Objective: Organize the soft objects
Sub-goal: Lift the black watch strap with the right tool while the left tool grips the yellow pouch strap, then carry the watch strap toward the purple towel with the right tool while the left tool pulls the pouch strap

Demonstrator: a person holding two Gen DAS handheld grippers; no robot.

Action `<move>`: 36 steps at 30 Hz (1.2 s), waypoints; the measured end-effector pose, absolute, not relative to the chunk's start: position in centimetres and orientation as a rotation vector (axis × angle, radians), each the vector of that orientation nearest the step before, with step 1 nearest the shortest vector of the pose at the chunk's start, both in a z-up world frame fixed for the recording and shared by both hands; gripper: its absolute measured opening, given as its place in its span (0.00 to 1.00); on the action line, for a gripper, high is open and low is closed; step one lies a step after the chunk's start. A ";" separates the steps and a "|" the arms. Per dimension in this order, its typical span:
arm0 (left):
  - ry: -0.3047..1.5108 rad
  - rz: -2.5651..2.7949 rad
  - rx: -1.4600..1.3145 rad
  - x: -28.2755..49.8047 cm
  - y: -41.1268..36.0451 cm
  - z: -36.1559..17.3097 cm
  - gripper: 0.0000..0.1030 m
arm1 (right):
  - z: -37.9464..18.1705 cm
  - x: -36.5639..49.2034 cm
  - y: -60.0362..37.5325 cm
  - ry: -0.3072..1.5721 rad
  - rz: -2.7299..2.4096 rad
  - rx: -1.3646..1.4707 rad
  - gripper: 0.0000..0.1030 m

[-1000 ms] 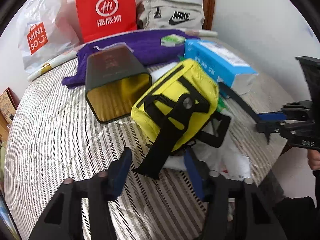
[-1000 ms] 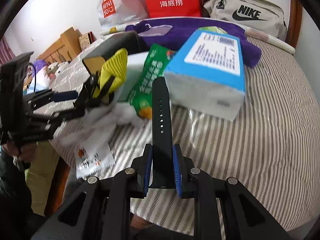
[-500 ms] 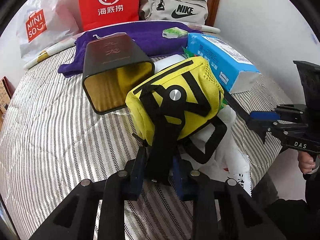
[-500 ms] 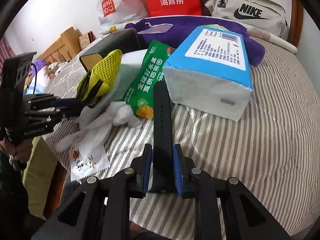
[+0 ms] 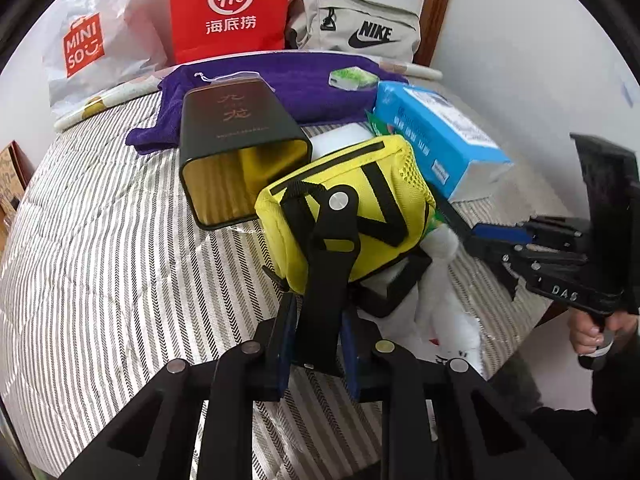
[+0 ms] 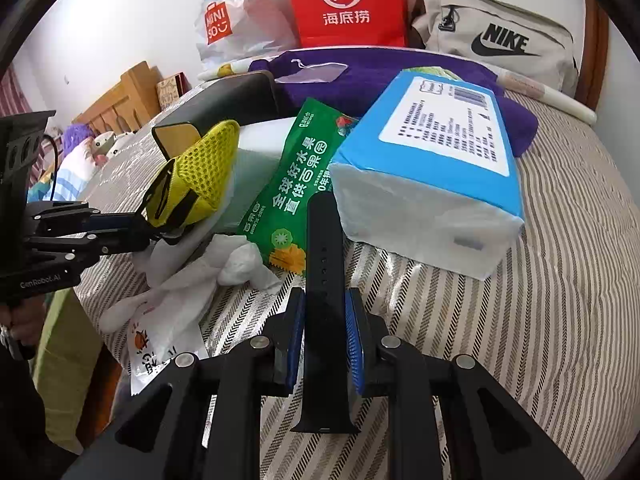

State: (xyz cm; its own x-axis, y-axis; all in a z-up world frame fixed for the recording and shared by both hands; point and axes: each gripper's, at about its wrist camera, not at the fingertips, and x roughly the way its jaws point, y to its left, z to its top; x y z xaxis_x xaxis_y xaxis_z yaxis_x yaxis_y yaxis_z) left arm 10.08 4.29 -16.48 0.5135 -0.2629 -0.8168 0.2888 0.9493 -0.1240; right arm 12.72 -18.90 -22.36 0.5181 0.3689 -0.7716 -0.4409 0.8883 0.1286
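Note:
A yellow pouch (image 5: 352,204) with black straps sits near the striped bed's (image 5: 100,280) front edge, also seen in the right wrist view (image 6: 204,168). My left gripper (image 5: 318,336) is shut on the pouch's black strap (image 5: 326,280). My right gripper (image 6: 325,328) is shut on a black watch band (image 6: 324,264) that points toward a blue tissue pack (image 6: 436,164). A green snack bag (image 6: 304,176) and a crumpled white plastic bag (image 6: 192,276) lie between pouch and tissue pack. The right gripper shows at the right edge of the left wrist view (image 5: 496,236).
A black tin (image 5: 236,148) lies on its side, open end forward, beside the pouch. Behind are a purple towel (image 5: 304,88), a red paper bag (image 5: 230,8), a Miniso bag (image 5: 92,48) and a Nike bag (image 5: 360,28). The bed's edge drops off near the white bag.
My left gripper moved forward and closed on the pouch's black strap; it was open a second ago. The right gripper kept its hold on the watch band and shifted slightly.

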 end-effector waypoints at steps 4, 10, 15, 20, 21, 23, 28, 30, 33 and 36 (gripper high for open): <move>0.972 -0.339 -0.005 9.7 4.9 -16.3 0.09 | -22.0 11.9 -18.8 0.894 0.486 -0.106 0.20; 1.006 -0.346 -0.025 9.9 4.8 -17.2 0.09 | -21.9 10.9 -19.0 0.904 0.489 -0.121 0.20; 1.008 -0.338 -0.059 10.4 5.0 -17.5 0.09 | -22.5 11.2 -19.4 0.935 0.484 -0.113 0.20; 1.011 -0.313 -0.057 10.9 4.6 -17.7 0.09 | -22.6 11.7 -19.0 0.915 0.487 -0.098 0.23; 1.002 -0.310 -0.050 10.8 4.5 -17.6 0.08 | -22.6 11.8 -18.9 0.909 0.487 -0.096 0.22; 0.993 -0.310 -0.045 10.6 4.5 -17.3 0.06 | -22.6 11.9 -19.0 0.903 0.491 -0.088 0.20; 0.973 -0.316 -0.082 9.9 5.1 -16.4 0.06 | -22.3 11.4 -19.4 0.905 0.500 -0.087 0.20; 0.969 -0.316 -0.097 9.7 5.4 -16.2 0.06 | -21.9 11.0 -19.5 0.898 0.499 -0.096 0.20; 0.957 -0.310 -0.110 9.4 5.7 -15.9 0.05 | -21.3 10.3 -19.8 0.888 0.490 -0.101 0.20; 0.941 -0.307 -0.123 9.0 6.1 -15.4 0.05 | -20.6 9.7 -20.2 0.880 0.486 -0.101 0.20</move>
